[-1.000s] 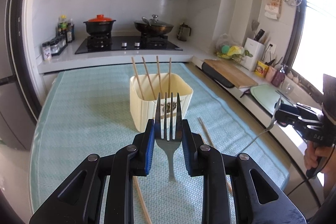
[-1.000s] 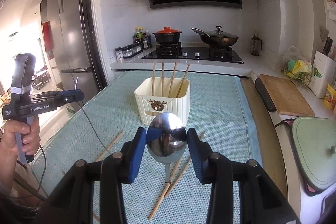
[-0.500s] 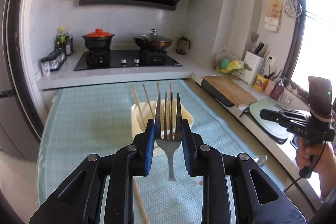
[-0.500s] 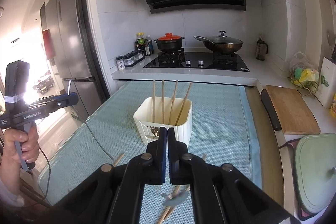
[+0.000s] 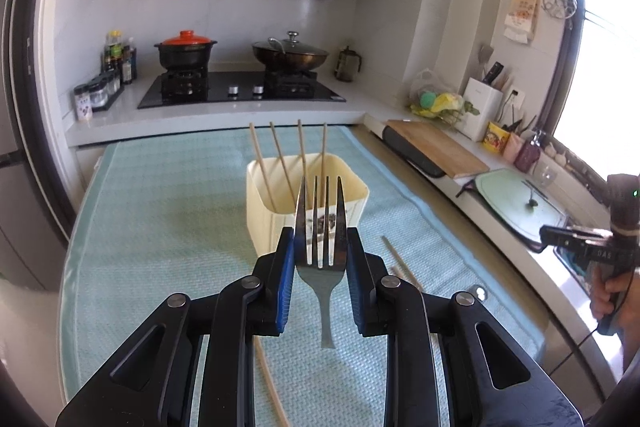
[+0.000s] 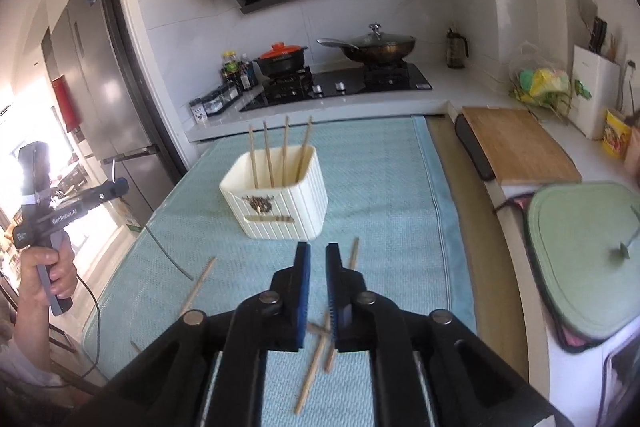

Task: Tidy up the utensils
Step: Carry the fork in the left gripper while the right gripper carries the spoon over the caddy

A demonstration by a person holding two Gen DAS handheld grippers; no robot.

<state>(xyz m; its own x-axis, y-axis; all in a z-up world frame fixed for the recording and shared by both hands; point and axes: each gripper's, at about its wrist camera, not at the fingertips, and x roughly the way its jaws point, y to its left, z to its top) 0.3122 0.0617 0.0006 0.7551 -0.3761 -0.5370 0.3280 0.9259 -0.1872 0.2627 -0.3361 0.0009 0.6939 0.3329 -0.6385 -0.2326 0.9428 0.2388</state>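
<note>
My left gripper is shut on a steel fork, tines up, held above the teal mat in front of the cream utensil holder. The holder holds several wooden chopsticks standing upright. My right gripper has its jaws nearly together with nothing between them, near the holder's front. Loose chopsticks lie on the mat under it. A spoon's shiny tip shows on the mat at the right in the left wrist view.
A teal mat covers the table. A stove with two pots stands behind. A wooden cutting board and a green tray lie on the right counter. The other hand-held gripper shows at each view's edge.
The right gripper let go of the spoon and closed empty, then tilted to the right. The left gripper still holds the fork and has shifted slightly.
</note>
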